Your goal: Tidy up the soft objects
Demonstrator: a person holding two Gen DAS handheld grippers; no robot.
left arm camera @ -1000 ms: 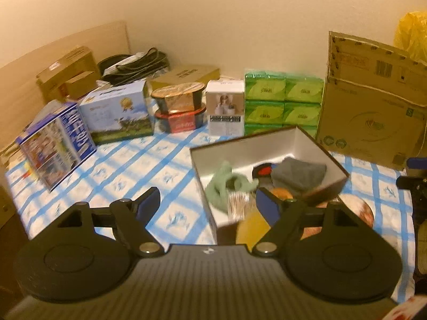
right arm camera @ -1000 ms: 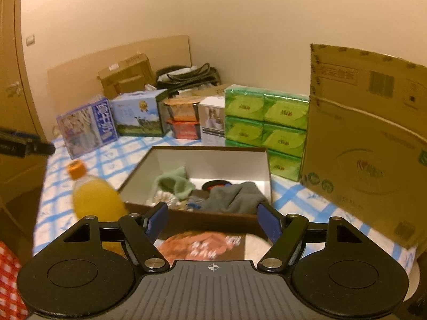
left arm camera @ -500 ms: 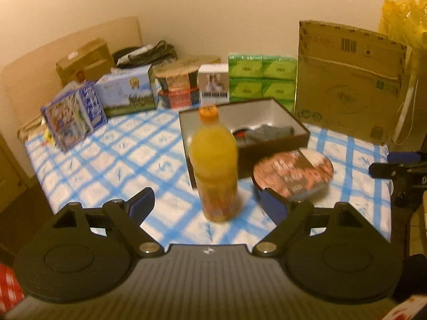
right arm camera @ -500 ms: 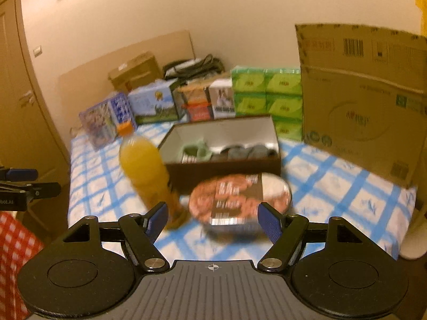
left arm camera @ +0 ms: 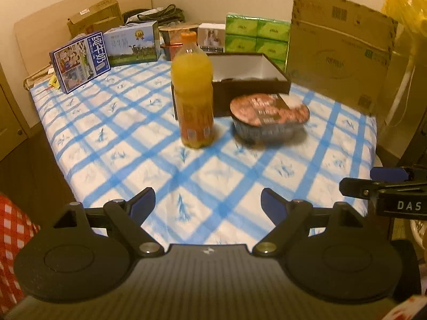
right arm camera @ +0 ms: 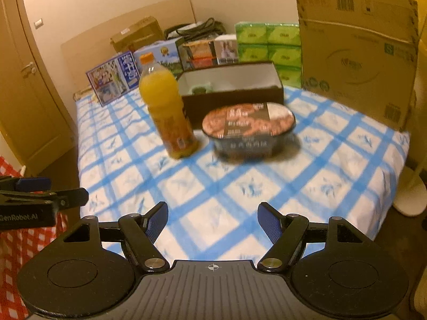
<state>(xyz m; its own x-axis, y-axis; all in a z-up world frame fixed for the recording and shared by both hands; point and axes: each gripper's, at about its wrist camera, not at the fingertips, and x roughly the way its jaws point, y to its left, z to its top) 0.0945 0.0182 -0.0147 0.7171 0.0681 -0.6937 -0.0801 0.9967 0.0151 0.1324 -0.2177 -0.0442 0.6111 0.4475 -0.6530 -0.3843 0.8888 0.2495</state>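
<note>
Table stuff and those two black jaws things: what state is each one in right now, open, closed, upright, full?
Orange bottle: upright, capped, nearly full.
Noodle bowl: lid sealed, sitting flat.
Brown box: open, no lid; something green inside.
Left gripper: jaws open, just been opening, nothing between them.
Right gripper: jaws open, empty.
Blue milk carton: closed, leaning.
Large cardboard box: standing on edge.

Dim, yellow-tinted indoor light, slight motion blur, strong fisheye bending at edges.

Box (left arm camera: 248,80) contents mostly hidden behind wall
</note>
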